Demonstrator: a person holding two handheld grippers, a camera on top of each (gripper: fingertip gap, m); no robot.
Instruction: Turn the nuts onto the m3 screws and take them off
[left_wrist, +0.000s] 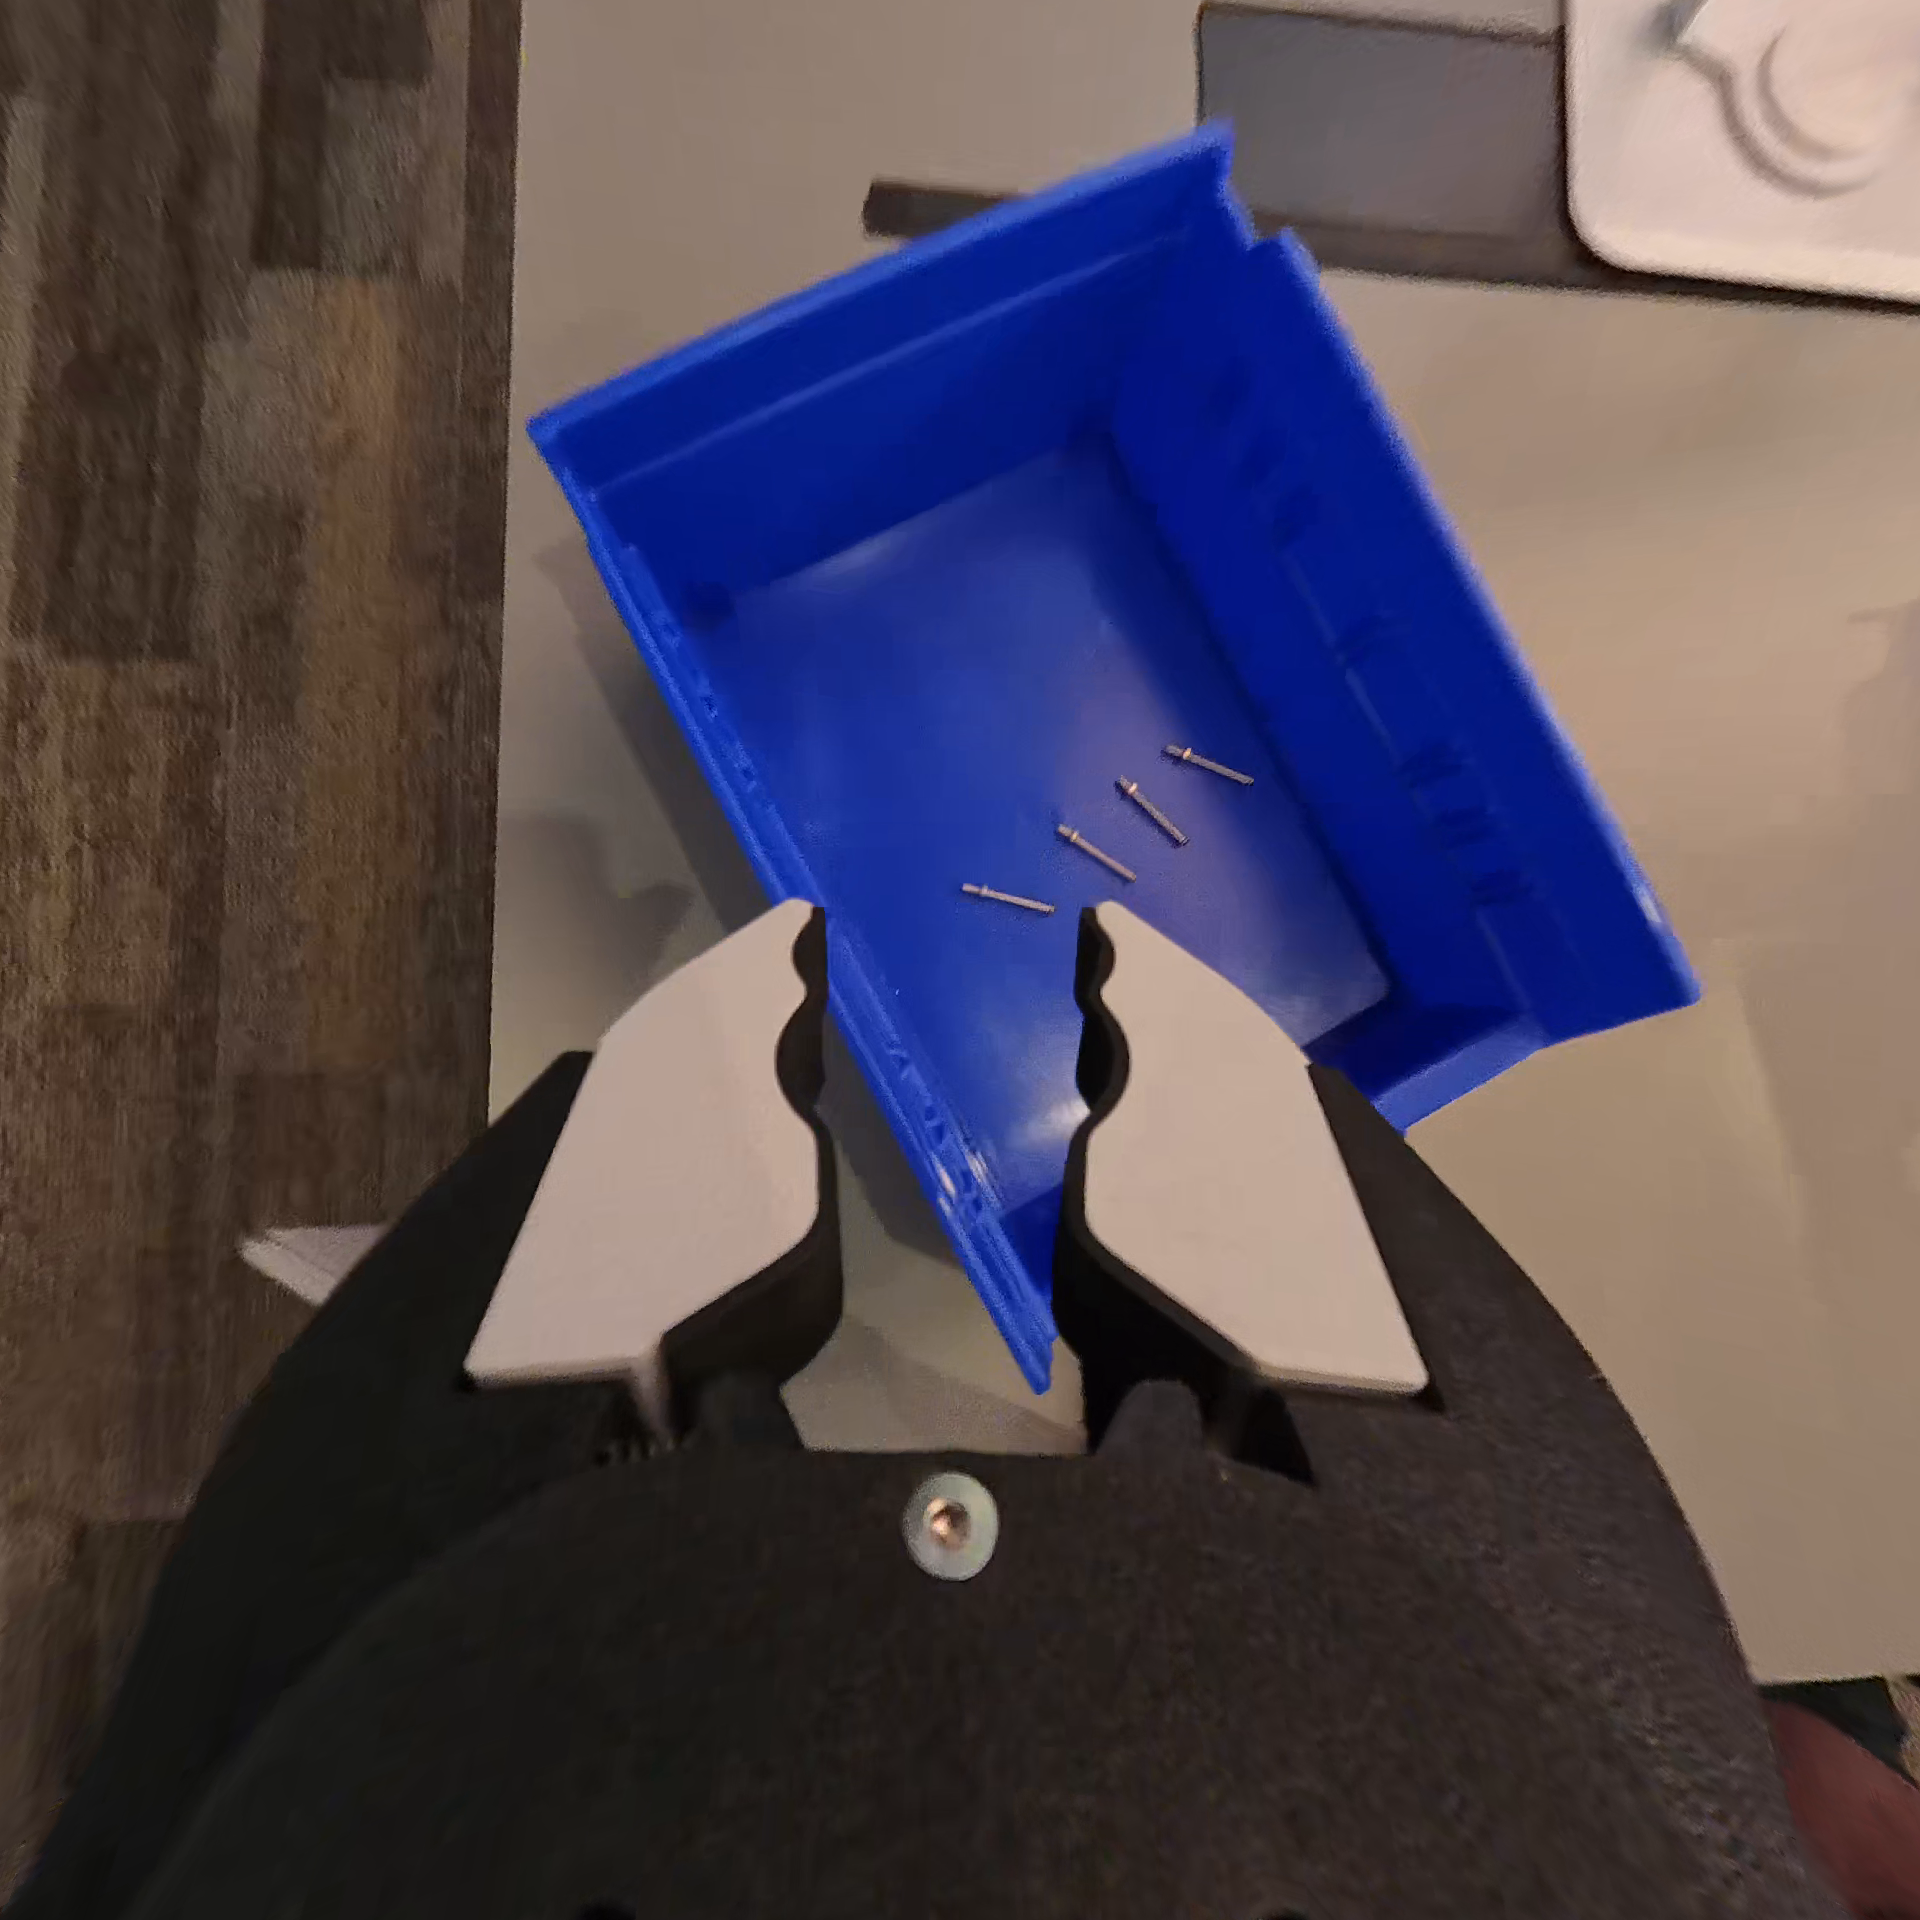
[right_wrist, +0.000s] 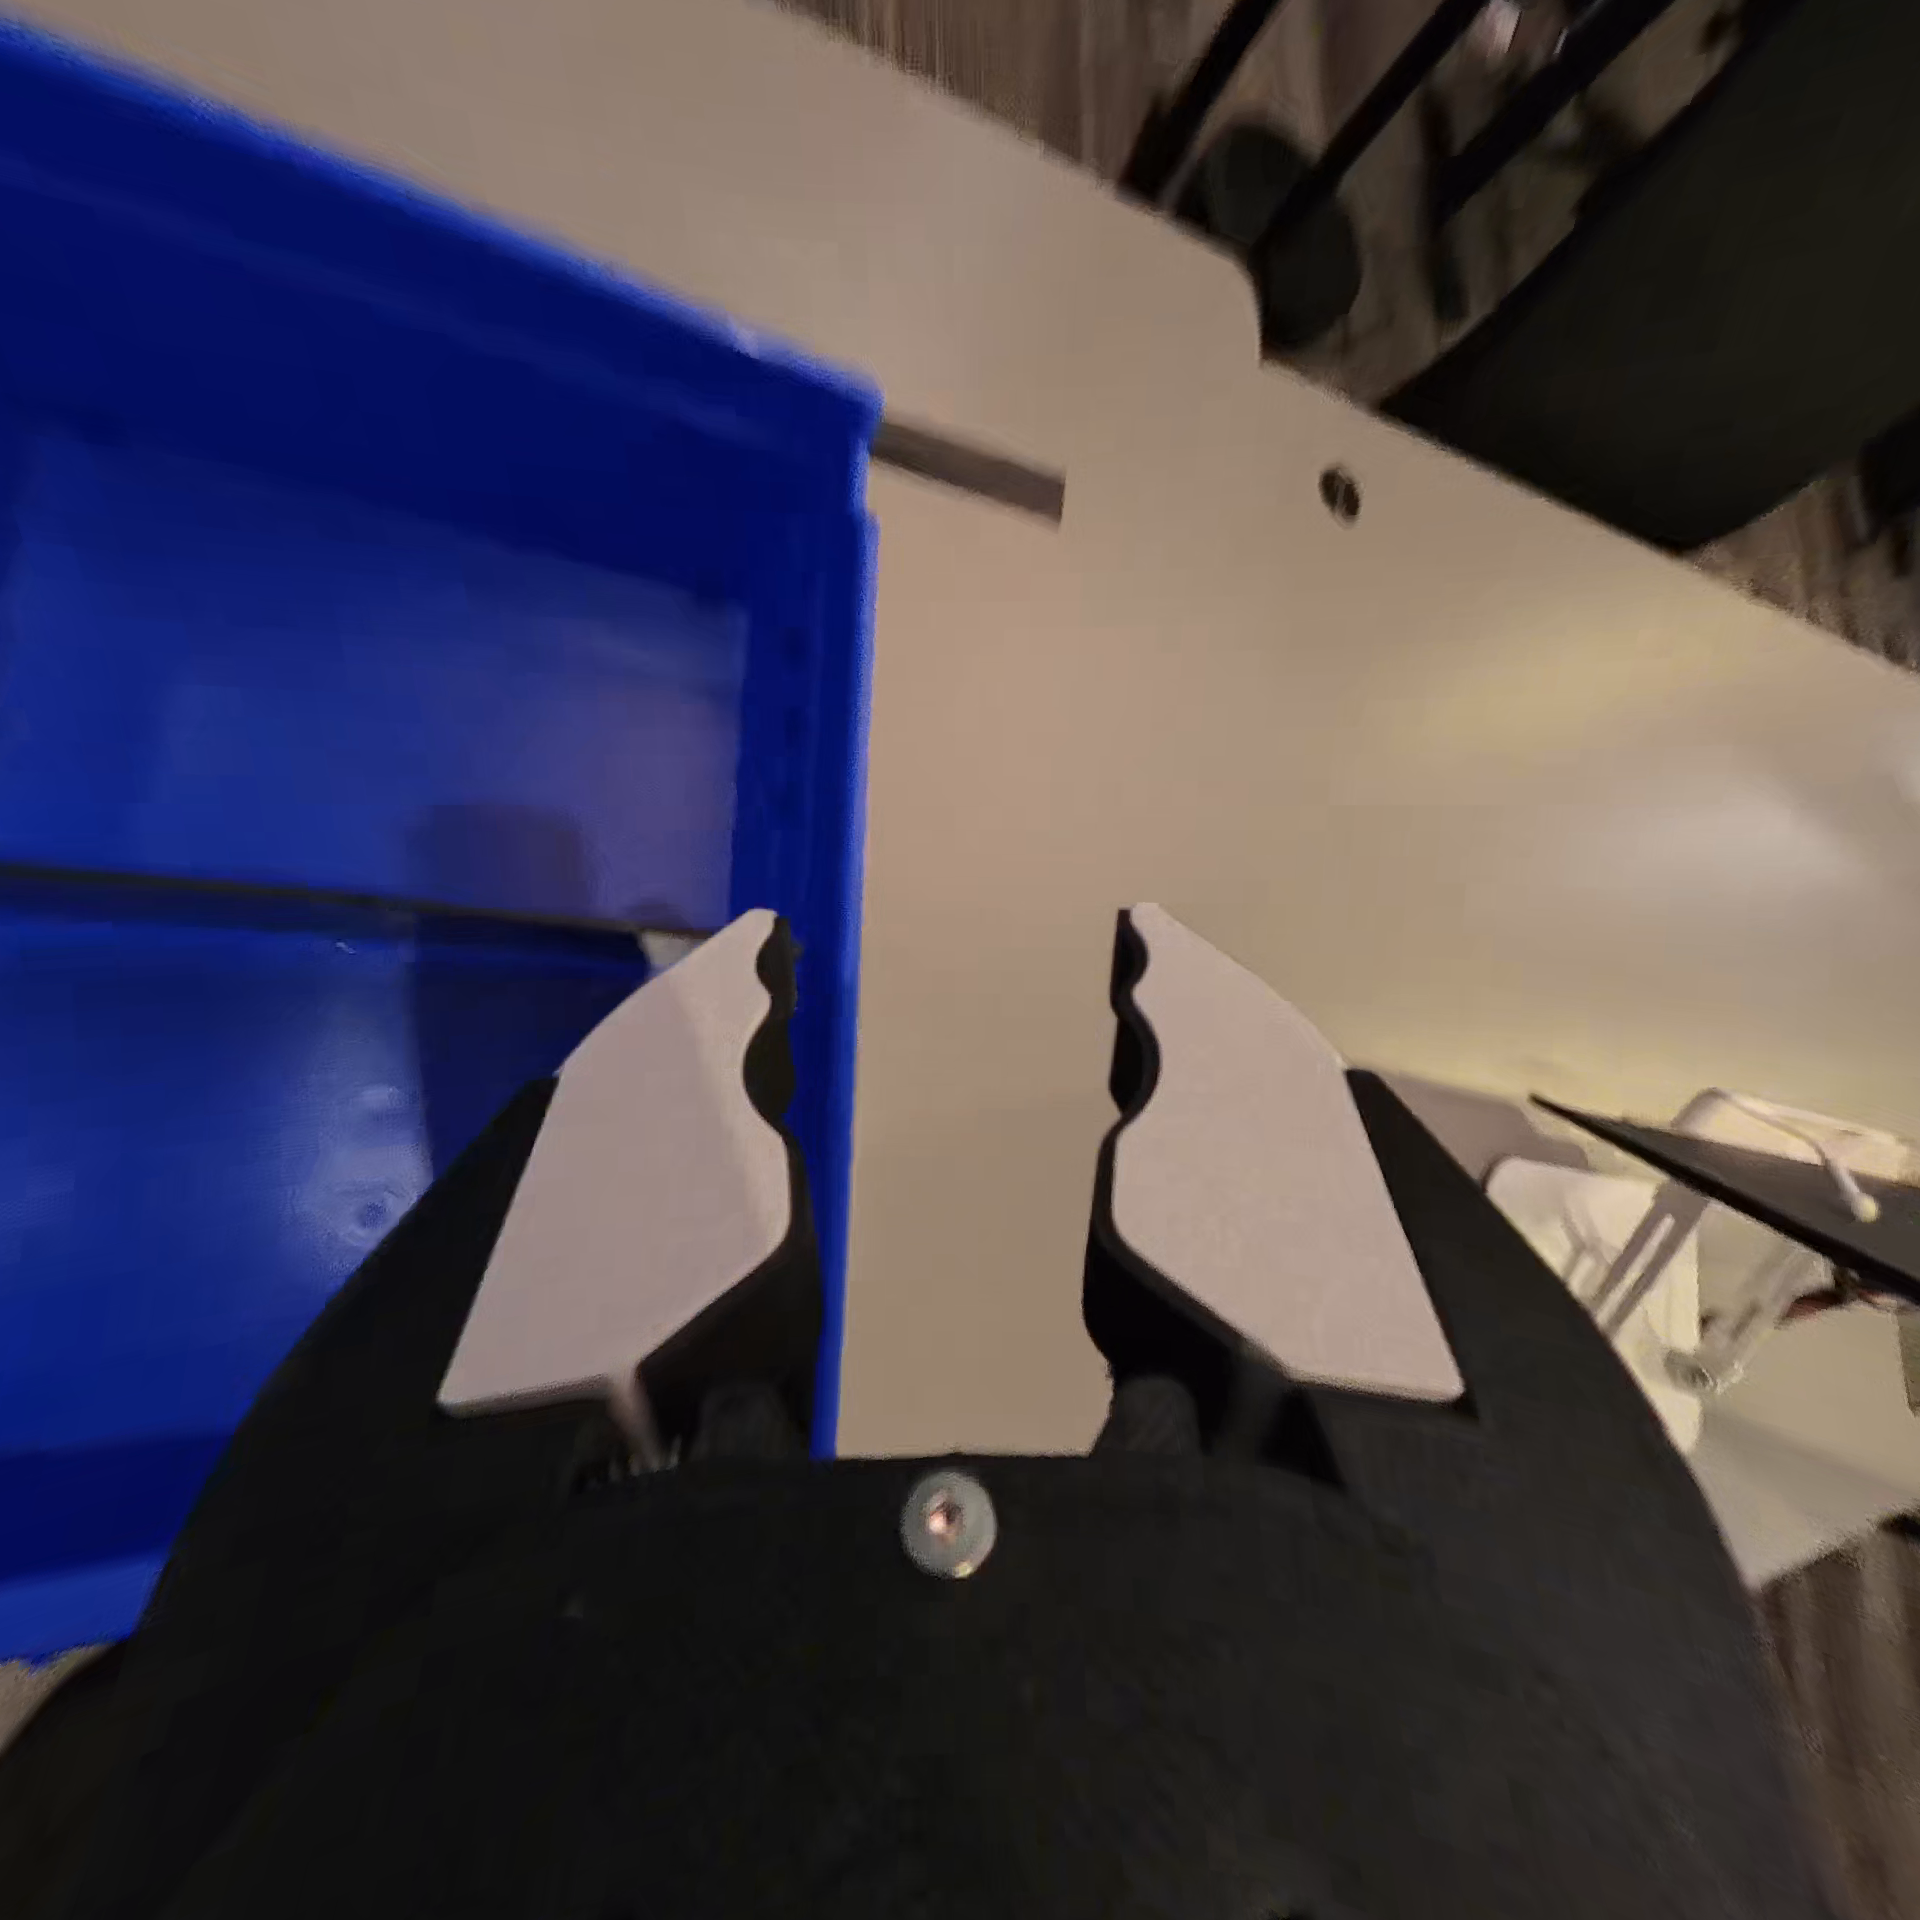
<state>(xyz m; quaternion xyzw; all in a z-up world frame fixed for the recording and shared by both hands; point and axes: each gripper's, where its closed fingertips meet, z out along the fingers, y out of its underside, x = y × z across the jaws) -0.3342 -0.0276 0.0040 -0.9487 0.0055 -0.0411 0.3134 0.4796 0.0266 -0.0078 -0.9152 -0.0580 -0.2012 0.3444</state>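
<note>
Four m3 screws lie flat on the blue bin's floor, roughly parallel, heads pointing upper-left. The left gripper gapes, straddling the bin's wall; the right gripper gapes, empty.

— What do we see besides the job itself?

— We see a pale bench, and past its left edge a floor of brown and grey patches. At the bench's far side we find a dark strip, and in the far right corner a white tray with curved moulded shapes.

— And from the other side?

— We see the bench again, with a small dark hole and a short grey slot in it. Beyond its edge we make out a black chair base, blurred. At the lower right a thin black sheet lies over white parts we cannot identify.
</note>
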